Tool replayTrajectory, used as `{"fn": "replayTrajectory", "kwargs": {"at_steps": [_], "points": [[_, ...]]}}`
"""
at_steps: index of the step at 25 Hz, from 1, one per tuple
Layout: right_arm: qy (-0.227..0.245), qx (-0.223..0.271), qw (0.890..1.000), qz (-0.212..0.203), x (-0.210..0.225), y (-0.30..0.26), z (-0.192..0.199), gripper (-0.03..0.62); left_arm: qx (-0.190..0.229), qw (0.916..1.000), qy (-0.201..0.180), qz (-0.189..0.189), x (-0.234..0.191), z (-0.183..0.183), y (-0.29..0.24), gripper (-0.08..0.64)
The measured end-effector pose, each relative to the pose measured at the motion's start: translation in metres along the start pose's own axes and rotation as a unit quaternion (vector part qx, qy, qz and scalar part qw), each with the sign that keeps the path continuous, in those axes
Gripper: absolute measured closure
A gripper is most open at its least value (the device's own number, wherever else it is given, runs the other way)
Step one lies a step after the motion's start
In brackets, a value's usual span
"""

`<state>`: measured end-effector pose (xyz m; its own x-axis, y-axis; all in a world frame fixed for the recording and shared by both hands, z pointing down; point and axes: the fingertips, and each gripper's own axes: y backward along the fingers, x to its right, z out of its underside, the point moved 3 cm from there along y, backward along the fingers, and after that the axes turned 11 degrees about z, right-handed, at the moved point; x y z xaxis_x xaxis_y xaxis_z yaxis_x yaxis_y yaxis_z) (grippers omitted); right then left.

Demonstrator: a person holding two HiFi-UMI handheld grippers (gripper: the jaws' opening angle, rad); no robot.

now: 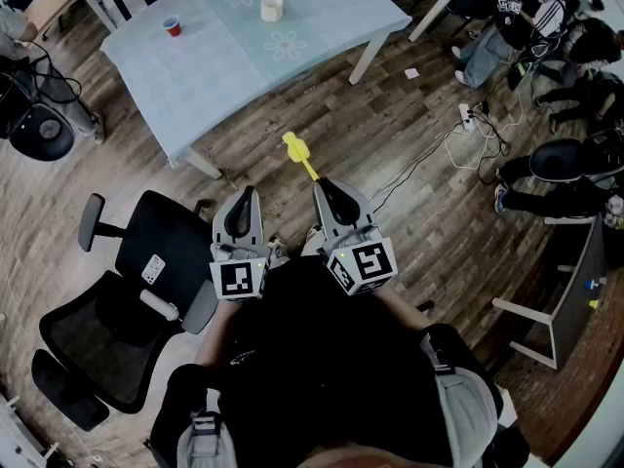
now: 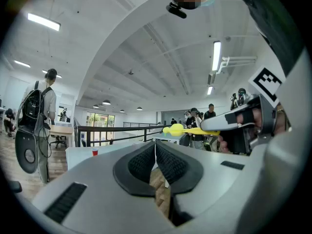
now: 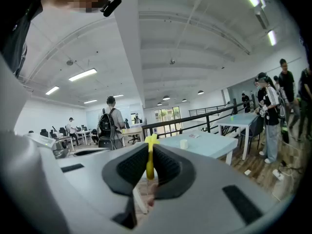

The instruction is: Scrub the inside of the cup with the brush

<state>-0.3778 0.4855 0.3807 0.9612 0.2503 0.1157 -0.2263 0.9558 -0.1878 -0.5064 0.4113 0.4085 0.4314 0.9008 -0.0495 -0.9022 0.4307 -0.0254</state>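
**Open office, wood floor: brush gripped, cups well away on the tabletop**

Wood planks (image 1: 322, 115) fill most of the head view. A pale blue tabletop (image 1: 322, 18) sits at the upper left, well apart from both grippers at lower centre. On it stand a cream cup (image 1: 272, 8) and, further left, a small red cup (image 1: 172, 26). I cannot tell which one is meant for scrubbing.

The right gripper (image 1: 327, 188) is clamped on the thin handle of the yellow brush (image 1: 300, 152), whose head points up the frame toward the tabletop. The left gripper (image 1: 244, 195) has its jaws pressed together with nothing between them.

Several things could go wrong from here:
- **Brush:** the hold is far back on a narrow handle, so it may pivot or slip once the head pushes against a cup wall.
- **Cup:** either one looks light, and unless the left gripper opens to steady it, scrubbing would likely slide or topple it.
- **Approach:** a black office chair (image 1: 117, 320) at lower left and floor cables (image 1: 458, 144) at right crowd the way in.
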Motion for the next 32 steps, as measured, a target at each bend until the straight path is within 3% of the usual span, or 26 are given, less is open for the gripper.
{"fn": "replayTrajectory", "kwargs": {"at_steps": [6, 18, 26, 32], "points": [[0.001, 0.001, 1.000, -0.020, 0.012, -0.007, -0.011, 0.554, 0.006, 0.9999, -0.009, -0.013, 0.012, -0.012, -0.017, 0.545], [-0.016, -0.013, 0.999, -0.029, 0.035, -0.002, -0.001, 0.554, -0.026, 0.9995, -0.006, -0.015, 0.035, 0.001, -0.032, 0.545], [-0.049, 0.003, 0.998, -0.037, 0.073, 0.003, -0.008, 0.554, -0.014, 0.9996, -0.022, -0.014, 0.060, -0.008, -0.057, 0.545], [-0.029, 0.016, 0.998, -0.049, 0.099, 0.010, -0.011, 0.554, -0.004, 0.9994, -0.011, -0.032, 0.085, -0.004, -0.068, 0.545]]}}
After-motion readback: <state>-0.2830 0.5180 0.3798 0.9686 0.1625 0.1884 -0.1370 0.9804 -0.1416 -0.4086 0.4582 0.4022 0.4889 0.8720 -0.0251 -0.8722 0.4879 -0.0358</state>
